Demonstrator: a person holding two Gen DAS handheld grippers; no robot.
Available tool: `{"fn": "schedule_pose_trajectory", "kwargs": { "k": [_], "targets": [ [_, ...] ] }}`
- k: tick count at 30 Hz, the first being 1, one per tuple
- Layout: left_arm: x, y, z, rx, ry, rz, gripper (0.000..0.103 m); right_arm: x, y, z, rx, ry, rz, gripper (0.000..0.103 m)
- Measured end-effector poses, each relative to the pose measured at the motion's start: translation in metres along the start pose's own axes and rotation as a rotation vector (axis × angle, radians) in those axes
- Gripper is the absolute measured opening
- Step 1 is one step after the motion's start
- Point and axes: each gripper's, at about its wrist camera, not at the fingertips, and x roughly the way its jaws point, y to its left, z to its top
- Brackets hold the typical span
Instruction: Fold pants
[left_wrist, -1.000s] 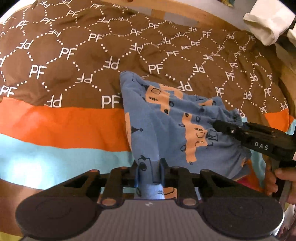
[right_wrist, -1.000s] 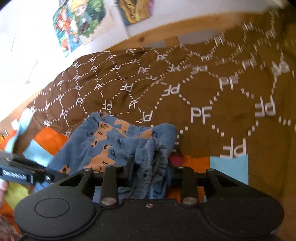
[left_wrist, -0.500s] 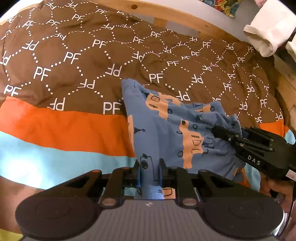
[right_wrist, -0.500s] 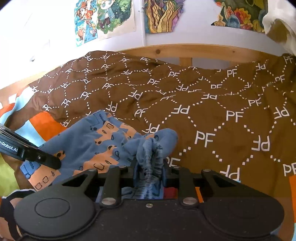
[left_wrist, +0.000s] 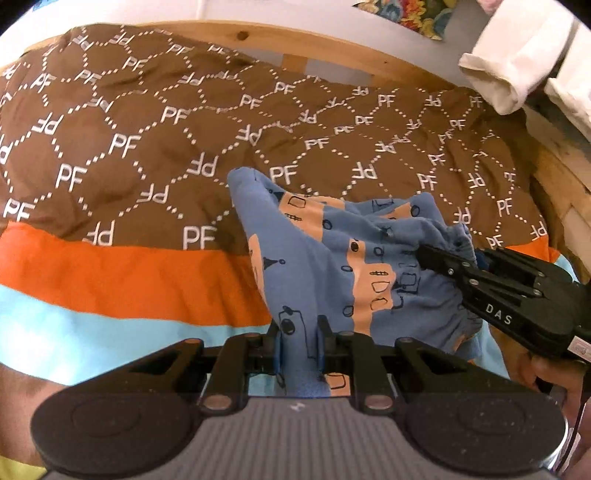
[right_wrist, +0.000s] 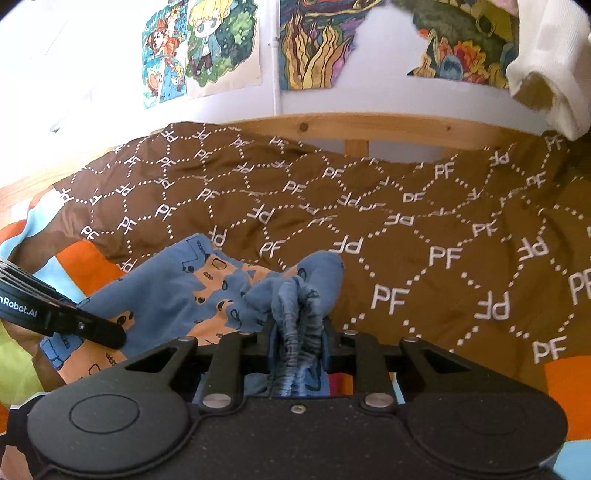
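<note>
Both the left gripper (left_wrist: 299, 341) and right gripper (right_wrist: 297, 345) clamp nearly closed jaws on blue pants (left_wrist: 321, 258) above a brown quilt (left_wrist: 147, 155).

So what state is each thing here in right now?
pants: bunched, partly lifted off the bedspread, held at two spots.
left gripper: jaws shut on pants fabric.
right gripper: jaws shut on the gathered waistband.
bedspread: spread out, slightly rumpled.
</note>
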Motion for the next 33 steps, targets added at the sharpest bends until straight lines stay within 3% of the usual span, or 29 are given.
{"fn": "schedule_pose_trajectory", "kwargs": {
  "k": [13,21,28,33],
  "targets": [
    [0.002,-0.002,0.025,0.026,-0.049,-0.03,0.019,-0.003,-0.008,0.01,0.012,-0.067,-0.033,0.022],
    [0.008,-0.007,0.043,0.079,-0.134,-0.085,0.019,-0.007,-0.019,0.029,0.007,-0.137,-0.08,0.022],
    [0.021,-0.011,0.074,0.103,-0.185,-0.091,0.019,0.013,-0.035,0.055,-0.075,-0.158,-0.101,0.022],
    [0.032,-0.01,0.085,0.111,-0.231,-0.085,0.019,0.035,-0.053,0.074,-0.055,-0.176,-0.091,0.022]
  ]
}}
